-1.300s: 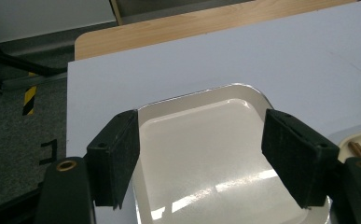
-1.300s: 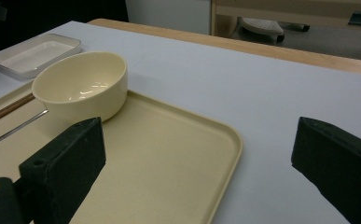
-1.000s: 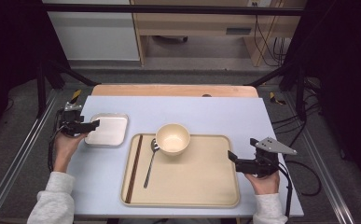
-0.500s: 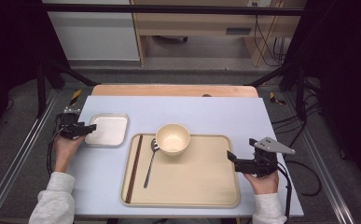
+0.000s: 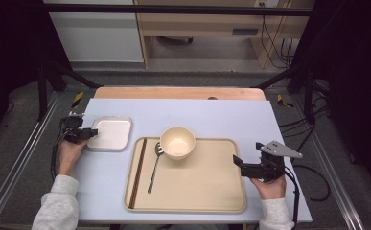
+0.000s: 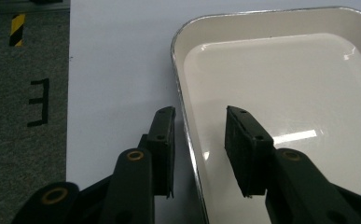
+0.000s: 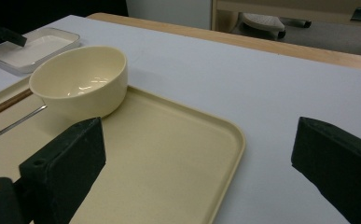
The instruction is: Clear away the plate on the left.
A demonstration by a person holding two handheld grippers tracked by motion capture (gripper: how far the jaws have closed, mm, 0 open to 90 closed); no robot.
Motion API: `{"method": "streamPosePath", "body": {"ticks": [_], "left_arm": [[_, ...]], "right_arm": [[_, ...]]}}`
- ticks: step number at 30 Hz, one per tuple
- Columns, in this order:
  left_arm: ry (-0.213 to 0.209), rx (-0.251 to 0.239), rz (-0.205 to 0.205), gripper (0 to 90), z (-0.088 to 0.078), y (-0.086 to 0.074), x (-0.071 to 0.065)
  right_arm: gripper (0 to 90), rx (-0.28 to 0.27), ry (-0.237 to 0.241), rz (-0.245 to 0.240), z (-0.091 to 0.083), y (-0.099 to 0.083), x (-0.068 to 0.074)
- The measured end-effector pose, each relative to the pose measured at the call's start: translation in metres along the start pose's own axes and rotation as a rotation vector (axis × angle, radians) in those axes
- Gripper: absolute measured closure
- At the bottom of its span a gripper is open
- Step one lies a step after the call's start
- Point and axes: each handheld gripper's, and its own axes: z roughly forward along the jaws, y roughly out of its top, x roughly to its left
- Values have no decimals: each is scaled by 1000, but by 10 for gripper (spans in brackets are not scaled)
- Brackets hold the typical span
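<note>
White enamel, glossy, with a thin bright metal rim – that's the small tray [image 6: 281, 74], a shallow rectangle with rounded corners, its flat floor throwing back streaks of light. The left gripper [image 6: 199, 149] straddles its near edge: one jaw sits outside the rim over the pale blue tabletop [image 6: 117, 70], the other hangs inside over the white floor, and the rim runs right up between them. The jaws have just been closing, now at a narrow gap, yet the pads do not visibly press the rim on either side. In the high view the left gripper [image 5: 88, 134] meets the small tray [image 5: 110, 133] at its left edge, with the tray stretching away beyond the jaw tips.

Over to the right gripper [image 5: 237, 163] – jaws spread wide, nothing between them, poised at the right edge of the beige serving tray [image 5: 197, 191]. Ahead of its jaws and to their left stands a cream bowl [image 7: 82, 79], round and empty, resting on the serving tray [image 7: 169, 154]. Just beyond the bowl from this gripper lie a metal spoon [image 5: 154, 165] and a pair of brown chopsticks [image 5: 137, 172], both on the serving tray, lying side by side lengthwise.
</note>
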Motion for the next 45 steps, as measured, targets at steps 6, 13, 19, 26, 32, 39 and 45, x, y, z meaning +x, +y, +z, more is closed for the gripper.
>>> {"method": "streamPosePath", "body": {"ticks": [6,13,19,26,32,39,45], "left_arm": [[-18,-6,-34,713,1,0,2],[7,8,-48,814,-1,1,3],[2,11,-69,830,-1,1,4],[-28,-34,-114,864,-12,4,6],[-1,-99,-87,885,-28,9,-3],[13,-142,-55,886,-39,11,-12],[23,-220,-70,886,-54,8,-14]], "right_arm": [[34,0,0,-1,0,0,0],[34,-3,1,0,0,0,0],[34,1,0,2,0,0,1],[34,-3,3,-1,-1,0,0],[34,-8,2,3,-2,1,1],[34,-8,1,5,-2,1,1],[34,-8,0,5,-2,1,1]]}}
